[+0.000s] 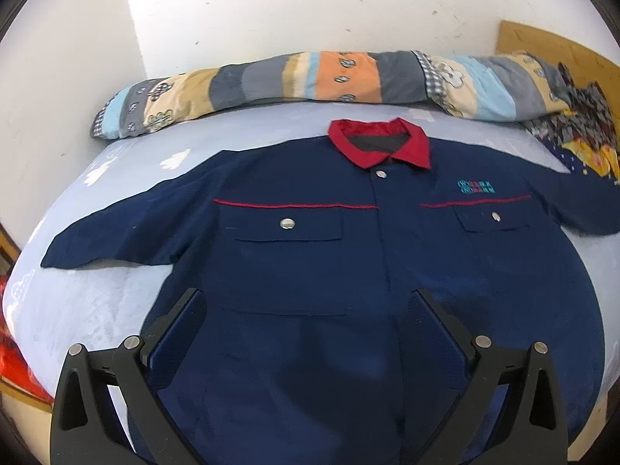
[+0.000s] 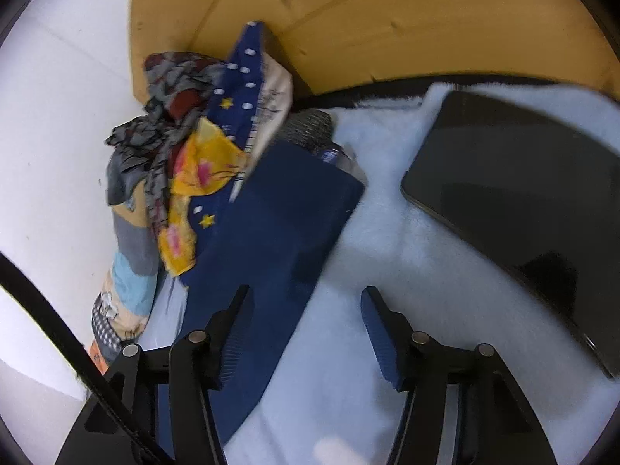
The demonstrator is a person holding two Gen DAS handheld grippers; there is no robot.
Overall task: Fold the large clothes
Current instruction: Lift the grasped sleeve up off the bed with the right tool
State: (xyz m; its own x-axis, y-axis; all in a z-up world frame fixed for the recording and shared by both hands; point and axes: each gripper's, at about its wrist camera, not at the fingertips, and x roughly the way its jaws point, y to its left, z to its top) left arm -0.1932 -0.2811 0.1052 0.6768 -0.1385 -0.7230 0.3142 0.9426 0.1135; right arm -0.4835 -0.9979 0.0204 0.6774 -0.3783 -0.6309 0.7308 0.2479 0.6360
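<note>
A navy work jacket (image 1: 302, 255) with a red collar (image 1: 381, 143) lies front up and spread flat on the bed, both sleeves stretched out to the sides. My left gripper (image 1: 306, 294) hovers open over its lower front, with nothing between the fingers. In the right wrist view the jacket's sleeve (image 2: 279, 224) lies on the pale blue sheet (image 2: 387, 252), cuff end pointing away from me. My right gripper (image 2: 306, 290) is open above the sleeve's edge: the left finger over the navy cloth, the right finger over the sheet. It holds nothing.
A rolled patchwork quilt (image 1: 310, 77) runs along the wall behind the collar. A heap of patterned cloth (image 2: 186, 147) sits by the wooden headboard (image 2: 387, 19), touching the cuff. A black tablet (image 2: 523, 201) lies on the sheet to the sleeve's right.
</note>
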